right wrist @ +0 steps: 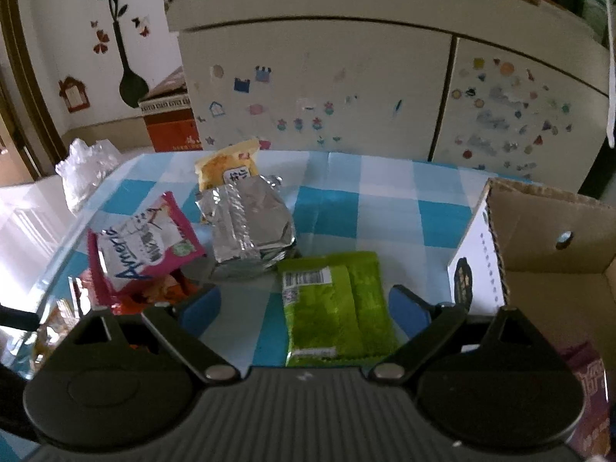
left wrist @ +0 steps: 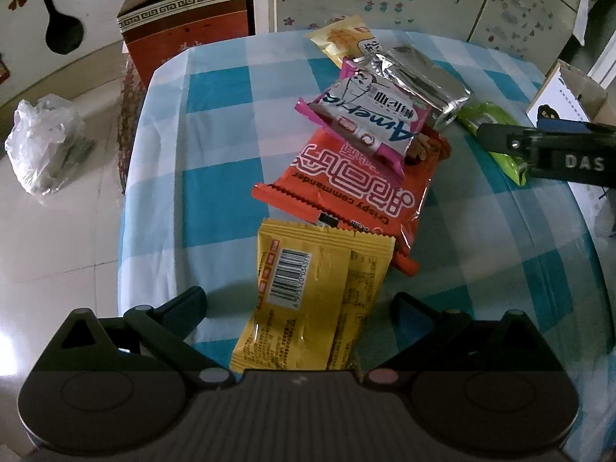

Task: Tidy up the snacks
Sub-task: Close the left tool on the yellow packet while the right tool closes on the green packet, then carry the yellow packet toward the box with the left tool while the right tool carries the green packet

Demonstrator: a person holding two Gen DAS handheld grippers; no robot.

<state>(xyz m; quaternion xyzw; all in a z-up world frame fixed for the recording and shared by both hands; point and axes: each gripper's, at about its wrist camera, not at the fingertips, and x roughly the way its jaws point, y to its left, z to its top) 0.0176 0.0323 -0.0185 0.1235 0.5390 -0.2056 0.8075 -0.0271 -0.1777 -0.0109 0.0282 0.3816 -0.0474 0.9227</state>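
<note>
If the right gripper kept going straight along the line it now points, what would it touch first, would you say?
Most likely the green snack packet. It lies flat on the checked tablecloth between the open fingers of the right gripper, directly ahead. The silver foil packet sits farther on and to the left, though depth is hard to judge.

Table under blue-and-white checked cloth (left wrist: pixel 215 123). On it: green packet (right wrist: pixel 335 308) between right gripper's (right wrist: pixel 304 310) fingers, silver foil pack (right wrist: pixel 250 231) ahead, cardboard box (right wrist: pixel 539 254) to its right, yellow packet (left wrist: pixel 308 300) between left gripper's (left wrist: pixel 298 312) fingers
</note>
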